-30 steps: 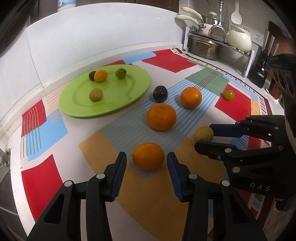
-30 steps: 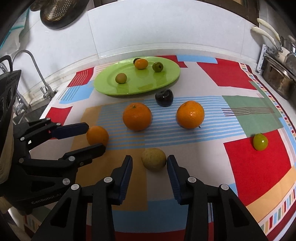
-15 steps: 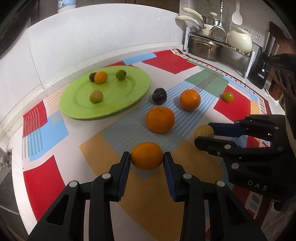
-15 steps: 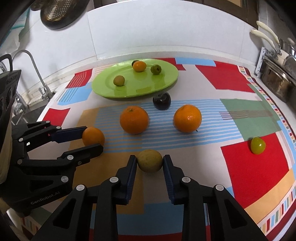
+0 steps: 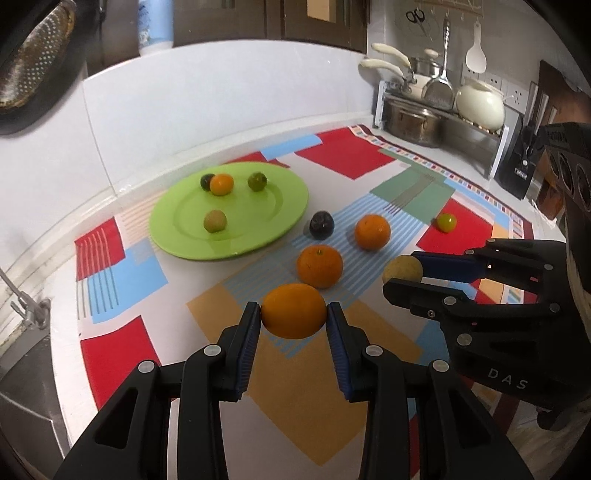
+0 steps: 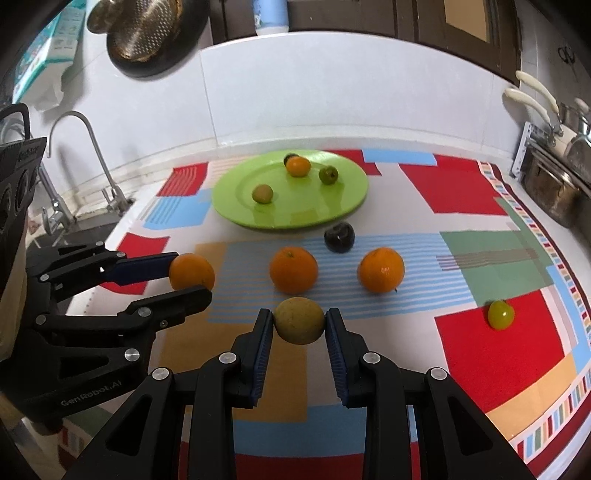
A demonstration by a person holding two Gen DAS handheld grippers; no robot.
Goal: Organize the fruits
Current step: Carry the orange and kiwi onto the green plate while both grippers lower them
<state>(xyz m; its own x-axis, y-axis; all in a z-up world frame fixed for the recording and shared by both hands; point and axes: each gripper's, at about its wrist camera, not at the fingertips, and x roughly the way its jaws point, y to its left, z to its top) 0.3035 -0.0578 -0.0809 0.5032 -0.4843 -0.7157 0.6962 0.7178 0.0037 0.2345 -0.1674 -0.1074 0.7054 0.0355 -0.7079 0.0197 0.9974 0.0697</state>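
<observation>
Orange mandarin clamped in left gripper, lifted above patterned cloth near its front edge | yellow-brown fruit pinched in right gripper, likewise raised | green plate at cloth's back edge holds four small fruits

a white tiled wall backs the counter, which carries a cloth of red, blue, green and tan blocks. dark cabinets sit above. a chrome tap stands at left, a pot rack at right.
</observation>
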